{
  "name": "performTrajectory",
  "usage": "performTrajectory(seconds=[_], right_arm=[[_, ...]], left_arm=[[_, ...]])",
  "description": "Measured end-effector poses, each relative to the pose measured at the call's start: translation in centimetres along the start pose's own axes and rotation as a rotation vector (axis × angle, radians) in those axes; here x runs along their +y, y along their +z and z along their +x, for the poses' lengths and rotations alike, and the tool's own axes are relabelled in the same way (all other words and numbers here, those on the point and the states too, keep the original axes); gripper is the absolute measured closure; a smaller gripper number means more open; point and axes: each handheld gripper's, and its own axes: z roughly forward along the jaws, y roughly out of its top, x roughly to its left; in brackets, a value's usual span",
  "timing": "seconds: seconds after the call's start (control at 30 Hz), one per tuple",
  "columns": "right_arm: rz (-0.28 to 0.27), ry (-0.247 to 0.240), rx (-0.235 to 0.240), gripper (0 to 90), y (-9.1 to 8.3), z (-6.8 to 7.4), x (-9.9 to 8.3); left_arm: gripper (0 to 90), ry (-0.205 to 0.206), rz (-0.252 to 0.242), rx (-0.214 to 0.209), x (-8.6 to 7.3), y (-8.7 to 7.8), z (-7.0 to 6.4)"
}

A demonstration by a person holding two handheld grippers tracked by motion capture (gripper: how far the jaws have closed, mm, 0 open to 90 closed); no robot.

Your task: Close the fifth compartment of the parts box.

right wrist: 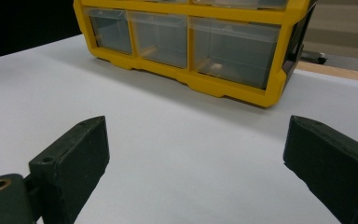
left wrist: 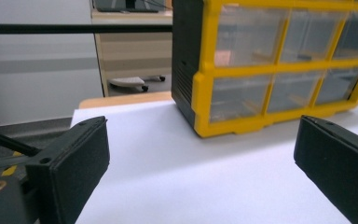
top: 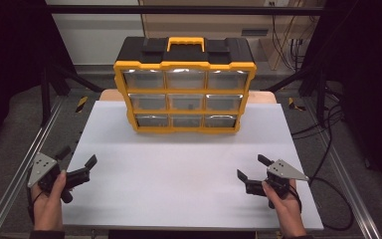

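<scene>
— Ahead of both claws: item, drawer cabinet (top: 184, 84), upright, drawer fronts facing them, well apart.
— Left gripper (top: 77, 160), right gripper (top: 249, 169)?
— Both spread wide, empty; neither clearly nearer.

one yellow drawer cabinet (top: 184, 84) with nine clear drawers, two claws, one white table (top: 189, 174)

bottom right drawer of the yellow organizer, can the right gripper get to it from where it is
Probably yes: the right gripper is open, bare white table lies between it and the bottom right drawer, and the drawer front faces the person.
</scene>
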Motion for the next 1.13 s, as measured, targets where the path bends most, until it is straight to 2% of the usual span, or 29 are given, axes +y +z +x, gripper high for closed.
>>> performTrajectory(seconds=[0.13, 0.37, 0.5, 0.57, 0.8, 0.93, 1.13], right_arm=[[0.0, -0.008, 0.0, 6.8, -0.1, 0.1, -0.1], [-0.005, -0.008, -0.005, 5.8, 0.0, -0.1, -0.3], [-0.01, -0.009, -0.002, 5.4, 0.0, 0.0, -0.3], [-0.005, -0.007, 0.001, 5.2, 0.1, 0.0, -0.4], [0.006, -0.009, 0.002, 4.8, 0.3, 0.0, -0.5], [0.013, 0.012, 0.005, 4.5, 0.3, -0.1, -0.7], [0.028, 0.023, 0.004, 4.4, 0.7, -0.3, -0.8]], left_arm=[[3.2, -0.006, 0.016, -0.02, -1.0, 0.7, -0.6], [3.4, -0.029, 0.018, -0.043, -1.5, 1.3, -1.5], [3.2, 0.002, 0.043, -0.066, -1.7, 1.5, -2.0], [3.1, -0.016, 0.048, -0.097, -1.9, 1.5, -2.3], [3.4, -0.035, 0.068, -0.128, -2.8, 1.6, -3.0], [3.4, -0.01, 0.091, -0.139, -3.2, 1.7, -4.0], [3.3, 0.02, 0.134, -0.19, -3.5, 2.3, -5.5]])
